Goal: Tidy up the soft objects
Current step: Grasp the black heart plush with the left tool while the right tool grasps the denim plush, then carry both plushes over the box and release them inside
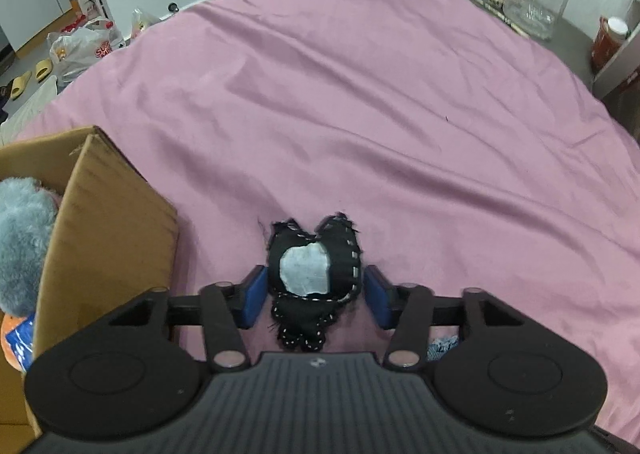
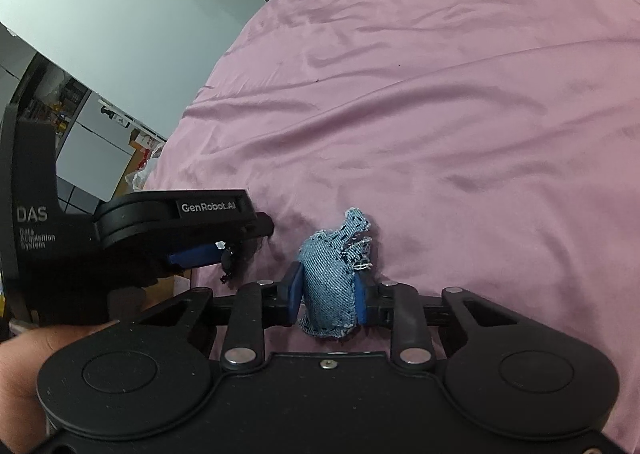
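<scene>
Your left gripper (image 1: 316, 288) has its blue pads either side of the black stitched plush (image 1: 310, 278), but the right pad shows a sliver of gap, so I can't tell if it's truly pinched or just bracketed; the plush sits just right of the cardboard box (image 1: 104, 222), low over the pink sheet (image 1: 400, 114). Your right gripper (image 2: 328, 292) is squeezed on the denim plush (image 2: 330, 282), further right of the box, held w/ its frayed top sticking up past the pads. Risks, IMO: if the left grip is only partial, the black plush slips out as you lift toward the box, esp. since it's soft and will compress. Box already holds a grey fuzzy toy (image 1: 20, 246) near its rim, so a drop close to the wall could bounce out or snag the flap. Both grippers sit near each other beside the box; swinging both in at once invites a clash. The denim one's loose threads may catch on the pad at release.
</scene>
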`<state>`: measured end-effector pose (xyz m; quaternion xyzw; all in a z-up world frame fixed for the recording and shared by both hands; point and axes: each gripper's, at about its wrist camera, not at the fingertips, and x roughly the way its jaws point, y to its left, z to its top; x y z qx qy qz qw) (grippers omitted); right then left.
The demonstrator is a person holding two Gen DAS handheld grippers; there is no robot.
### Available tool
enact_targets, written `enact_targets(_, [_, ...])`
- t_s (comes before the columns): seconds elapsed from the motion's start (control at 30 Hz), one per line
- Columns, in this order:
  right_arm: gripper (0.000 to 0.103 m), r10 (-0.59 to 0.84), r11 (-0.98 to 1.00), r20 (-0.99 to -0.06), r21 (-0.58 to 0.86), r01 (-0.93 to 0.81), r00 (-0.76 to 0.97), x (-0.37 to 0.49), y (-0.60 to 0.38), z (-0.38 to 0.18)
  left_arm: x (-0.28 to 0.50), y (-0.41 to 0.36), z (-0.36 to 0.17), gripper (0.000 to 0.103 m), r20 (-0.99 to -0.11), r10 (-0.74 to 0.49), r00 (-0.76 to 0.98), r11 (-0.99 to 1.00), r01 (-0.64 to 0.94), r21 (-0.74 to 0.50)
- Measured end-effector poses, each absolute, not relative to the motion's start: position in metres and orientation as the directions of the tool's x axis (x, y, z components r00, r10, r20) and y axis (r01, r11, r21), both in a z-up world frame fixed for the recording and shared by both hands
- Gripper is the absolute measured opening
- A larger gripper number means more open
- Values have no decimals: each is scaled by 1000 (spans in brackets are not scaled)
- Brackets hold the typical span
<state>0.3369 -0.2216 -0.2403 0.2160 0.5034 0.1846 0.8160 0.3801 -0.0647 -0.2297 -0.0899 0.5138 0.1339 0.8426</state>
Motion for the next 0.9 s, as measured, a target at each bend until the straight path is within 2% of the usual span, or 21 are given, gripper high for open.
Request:
enact_targets(0.13, [21,523,836,-735,540,-93,431,335,-219,-237,374,-65,-223,26,-887,107,449,949,-311,-43])
enact_targets(0.57, [20,512,840,-706,530,-114,489,313,-219,-199,328,-54,-166,26,-850,21,526,952,-271,-144])
enact_targets(0.9, [20,528,835,-686,526,-159,501,290,-189,-151,285,-22,-127,26,-832,2,554,942,-281,-184])
